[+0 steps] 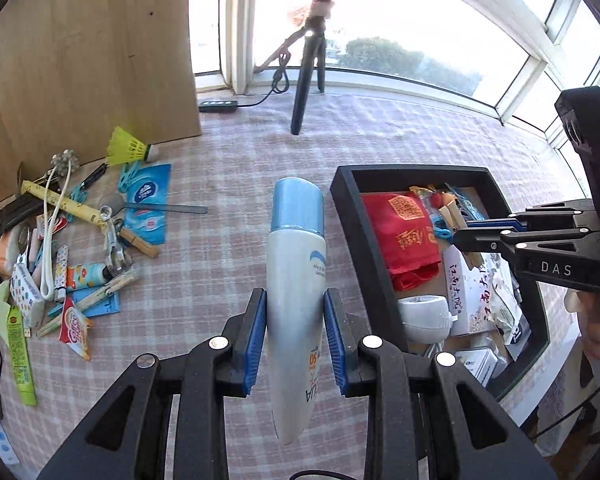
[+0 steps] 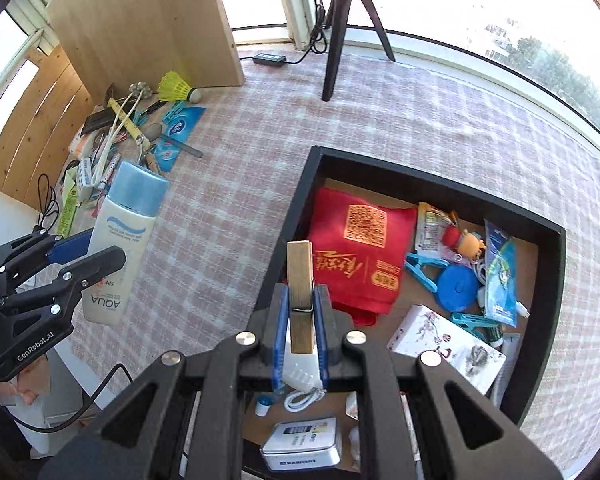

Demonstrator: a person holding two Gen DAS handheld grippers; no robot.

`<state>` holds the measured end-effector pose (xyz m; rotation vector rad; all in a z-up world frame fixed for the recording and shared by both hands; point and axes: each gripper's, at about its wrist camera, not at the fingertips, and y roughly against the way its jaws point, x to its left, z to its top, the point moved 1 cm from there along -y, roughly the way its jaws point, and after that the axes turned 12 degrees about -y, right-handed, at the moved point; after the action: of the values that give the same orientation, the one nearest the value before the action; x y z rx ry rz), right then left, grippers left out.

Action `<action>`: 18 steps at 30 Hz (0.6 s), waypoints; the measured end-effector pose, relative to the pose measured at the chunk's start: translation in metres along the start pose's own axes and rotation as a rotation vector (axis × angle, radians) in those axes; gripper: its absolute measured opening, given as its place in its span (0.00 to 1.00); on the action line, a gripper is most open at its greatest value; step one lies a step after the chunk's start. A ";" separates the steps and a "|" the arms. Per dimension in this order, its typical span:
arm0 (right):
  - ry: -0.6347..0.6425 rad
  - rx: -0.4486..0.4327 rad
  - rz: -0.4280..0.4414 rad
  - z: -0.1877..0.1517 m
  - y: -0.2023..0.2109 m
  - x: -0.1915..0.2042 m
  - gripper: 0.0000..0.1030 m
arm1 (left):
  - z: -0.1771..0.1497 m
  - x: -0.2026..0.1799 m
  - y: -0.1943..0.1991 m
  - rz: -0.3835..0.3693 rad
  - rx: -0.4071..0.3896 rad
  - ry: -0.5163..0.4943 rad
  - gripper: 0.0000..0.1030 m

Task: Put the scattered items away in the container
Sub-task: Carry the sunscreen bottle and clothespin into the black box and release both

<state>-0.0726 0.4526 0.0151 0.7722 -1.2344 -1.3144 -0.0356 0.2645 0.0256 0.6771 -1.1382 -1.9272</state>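
My left gripper (image 1: 295, 340) is shut on a white lotion bottle (image 1: 296, 280) with a blue cap, held above the checked cloth just left of the black container (image 1: 340, 184). The same bottle (image 2: 118, 248) shows in the right wrist view, with the left gripper (image 2: 86, 256) around it. My right gripper (image 2: 300, 320) is shut on a wooden clothespin (image 2: 300, 284) above the container's (image 2: 300, 196) near-left part. The right gripper (image 1: 466, 236) also shows over the container in the left wrist view. Scattered items (image 1: 68, 248) lie in a pile at the left.
The container holds a red pouch (image 2: 360, 256), a white box (image 2: 448, 344), blue clips, a tin (image 2: 300, 444) and other small things. A wooden board (image 1: 80, 52) stands behind the pile. A tripod (image 1: 306, 76) and a power strip (image 1: 218, 107) stand by the window.
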 end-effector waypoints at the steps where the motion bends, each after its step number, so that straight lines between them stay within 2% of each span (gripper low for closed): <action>1: -0.024 -0.008 -0.010 -0.001 0.002 -0.013 0.12 | 0.006 -0.014 -0.003 -0.016 -0.002 -0.021 0.26; 8: -0.166 -0.052 -0.032 -0.014 0.030 -0.089 0.12 | 0.034 -0.098 -0.008 -0.109 -0.011 -0.145 0.26; 13: -0.214 -0.063 -0.045 -0.024 0.037 -0.117 0.12 | 0.046 -0.132 -0.008 -0.141 -0.015 -0.190 0.26; 16: -0.220 -0.073 -0.022 -0.026 0.041 -0.125 0.14 | 0.050 -0.151 -0.007 -0.160 -0.018 -0.238 0.28; 17: -0.230 -0.071 -0.022 -0.027 0.043 -0.130 0.18 | 0.051 -0.155 -0.008 -0.160 -0.010 -0.247 0.43; 18: -0.244 -0.075 -0.030 -0.028 0.045 -0.135 0.27 | 0.052 -0.158 -0.009 -0.154 -0.006 -0.254 0.64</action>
<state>-0.0108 0.5835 0.0213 0.5913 -1.3603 -1.5043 0.0093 0.4229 0.0496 0.5397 -1.2648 -2.1943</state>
